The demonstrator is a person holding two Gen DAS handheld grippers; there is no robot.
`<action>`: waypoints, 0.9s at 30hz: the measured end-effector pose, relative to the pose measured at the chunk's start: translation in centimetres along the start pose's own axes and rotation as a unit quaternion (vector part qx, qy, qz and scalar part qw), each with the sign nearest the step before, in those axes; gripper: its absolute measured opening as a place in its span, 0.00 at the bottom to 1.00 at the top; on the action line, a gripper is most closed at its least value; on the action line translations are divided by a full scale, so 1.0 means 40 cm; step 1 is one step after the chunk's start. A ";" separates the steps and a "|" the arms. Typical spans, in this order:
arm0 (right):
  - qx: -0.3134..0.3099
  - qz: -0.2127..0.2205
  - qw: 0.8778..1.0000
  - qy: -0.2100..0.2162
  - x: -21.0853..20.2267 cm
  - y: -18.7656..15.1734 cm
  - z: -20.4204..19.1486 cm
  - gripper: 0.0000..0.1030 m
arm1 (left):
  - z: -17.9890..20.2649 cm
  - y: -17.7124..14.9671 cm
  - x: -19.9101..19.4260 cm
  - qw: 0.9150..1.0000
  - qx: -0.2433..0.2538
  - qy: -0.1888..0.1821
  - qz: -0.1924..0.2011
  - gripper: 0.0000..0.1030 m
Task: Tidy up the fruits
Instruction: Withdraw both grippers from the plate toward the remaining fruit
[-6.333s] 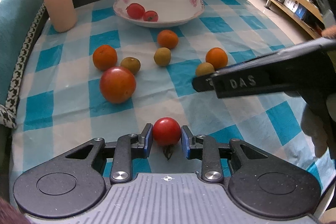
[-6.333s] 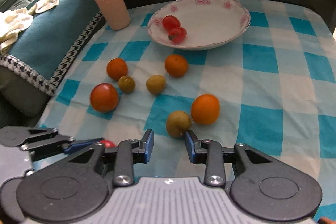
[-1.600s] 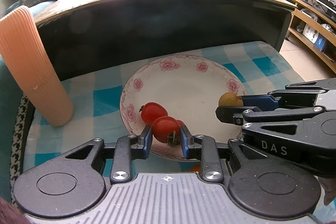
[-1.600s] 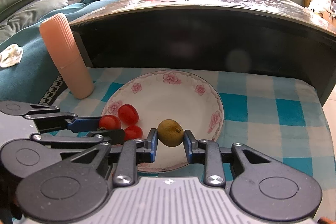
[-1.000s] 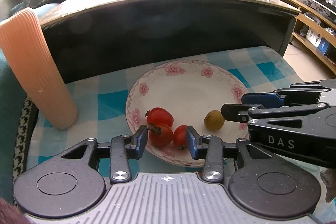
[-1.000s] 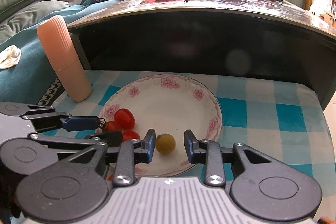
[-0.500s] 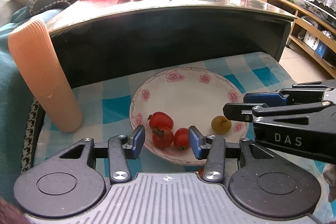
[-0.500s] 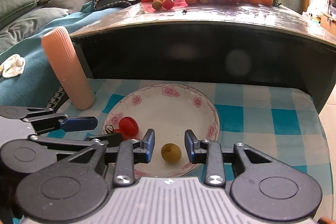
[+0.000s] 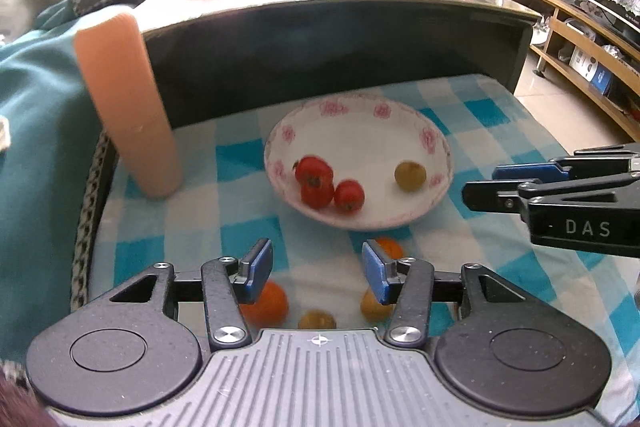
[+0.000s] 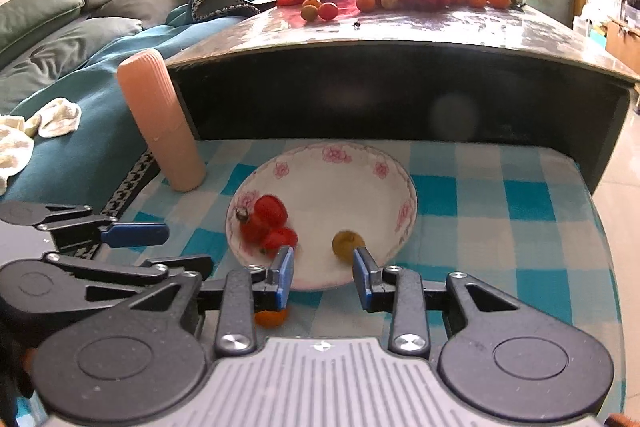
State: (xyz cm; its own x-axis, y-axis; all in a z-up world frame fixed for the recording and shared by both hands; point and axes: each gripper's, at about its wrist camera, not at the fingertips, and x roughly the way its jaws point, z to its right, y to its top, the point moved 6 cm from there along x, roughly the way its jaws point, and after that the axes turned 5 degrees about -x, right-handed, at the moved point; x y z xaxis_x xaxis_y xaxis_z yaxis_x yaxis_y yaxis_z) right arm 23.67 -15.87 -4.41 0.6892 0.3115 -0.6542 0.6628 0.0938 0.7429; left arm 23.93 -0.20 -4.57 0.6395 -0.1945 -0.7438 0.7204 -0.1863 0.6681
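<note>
From my seat, the left tongs [image 9: 317, 274] carry nothing: their blue pads [image 9: 256, 269] are opening further over bare checked cloth [image 9: 192, 239], where a second and a half ago they pinched a red tomato above the plate. That tomato now lies with two others as a cluster of three tomatoes [image 9: 326, 183] on the left side of the flowered plate [image 9: 436, 147], all three touching or nearly so. The right tongs [image 10: 322, 281] stand narrowly parted and empty as well; the yellow-green fruit [image 10: 347, 245] they held earlier rests on the plate's near right part, just beyond the tip of the right pad [image 10: 362, 279] and clear of the gap between the pads. In the left view the same fruit sits apart from the tomatoes, toward the right rim.

Both views have drawn back and up from the plate since half a second ago: it looks smaller, and fruit still on the counter [image 10: 520, 239] has come into sight. Below the left tongs I see an orange [image 9: 266, 305] partly behind the left pad, a second orange [image 9: 388, 247] behind the right pad, and two small yellow-brown fruits [image 9: 318, 319], all blurred. In the right view one orange [image 10: 272, 317] peeks out beneath the left pad. The ribbed pink cylinder [image 10: 162, 123] stands upright at the cloth's far left corner, unchanged.
</note>
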 end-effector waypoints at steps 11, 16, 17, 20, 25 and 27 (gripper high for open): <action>0.024 -0.036 0.999 0.011 -0.050 -0.111 -0.025 0.46 | -0.029 -0.096 -0.033 0.999 -0.015 0.001 -0.031 0.57; 0.012 -0.042 0.999 0.017 -0.054 -0.137 -0.041 0.52 | -0.011 -0.114 -0.028 0.999 0.003 -0.007 -0.038 0.57; 0.007 -0.044 0.999 0.017 -0.051 -0.141 -0.042 0.52 | -0.007 -0.118 -0.026 0.999 0.007 -0.009 -0.040 0.57; 0.010 -0.051 0.998 0.019 -0.042 -0.150 -0.034 0.52 | 0.001 -0.138 -0.016 0.999 0.024 -0.006 -0.047 0.61; 0.009 -0.069 0.997 0.017 -0.023 -0.163 -0.024 0.52 | 0.001 -0.133 -0.018 0.999 0.031 -0.003 -0.042 0.62; 0.004 -0.072 0.997 0.019 -0.017 -0.166 -0.027 0.52 | -0.001 -0.132 -0.018 0.999 0.035 0.000 -0.039 0.62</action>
State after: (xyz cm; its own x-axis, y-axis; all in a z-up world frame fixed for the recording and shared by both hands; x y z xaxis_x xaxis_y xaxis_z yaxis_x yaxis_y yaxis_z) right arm 18.46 -15.68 -8.73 0.5752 0.3308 -0.7481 0.7569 0.1318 0.6402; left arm 19.68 0.95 -7.54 0.5818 -0.1764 -0.7940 0.7480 -0.2674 0.6075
